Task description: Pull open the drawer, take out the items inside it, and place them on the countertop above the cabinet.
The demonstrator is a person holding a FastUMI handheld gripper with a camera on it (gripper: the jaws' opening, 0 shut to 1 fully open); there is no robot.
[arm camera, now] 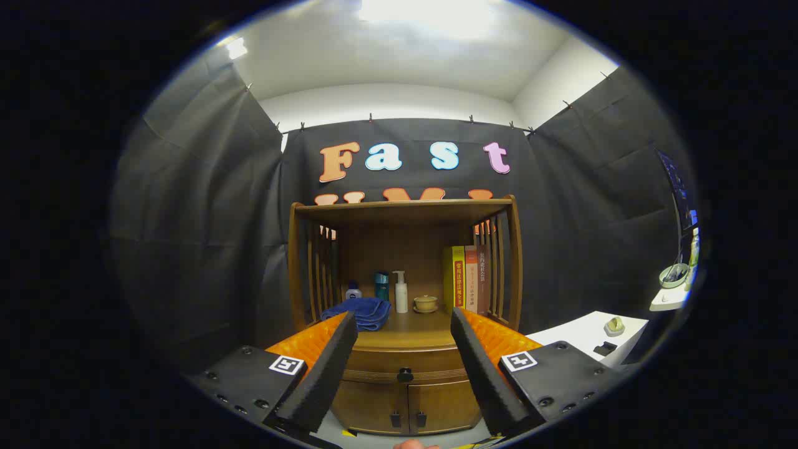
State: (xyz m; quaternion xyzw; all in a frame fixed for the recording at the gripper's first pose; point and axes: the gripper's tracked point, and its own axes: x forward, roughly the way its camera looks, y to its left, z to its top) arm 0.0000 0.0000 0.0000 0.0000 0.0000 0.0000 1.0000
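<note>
A wooden cabinet (405, 349) stands straight ahead, some way beyond my fingers. Its drawer (405, 366) is closed, with a dark round knob (405, 375) at its middle. Below the drawer are two small doors (406, 405) with dark handles. The countertop (408, 330) above the drawer carries a folded blue towel (361, 310), small bottles (381, 287), a white pump bottle (401, 293), a small lidded cup (426, 304) and several upright books (467, 277). My gripper (404, 324) is open, its fingers spread wide to either side of the drawer, with nothing between them.
A roofed wooden shelf frame (405, 209) with slatted sides encloses the countertop. To the right stands a white table (592, 333) with small objects on it, and a shelf with a bowl (673, 275) beyond. Black cloth walls surround the booth.
</note>
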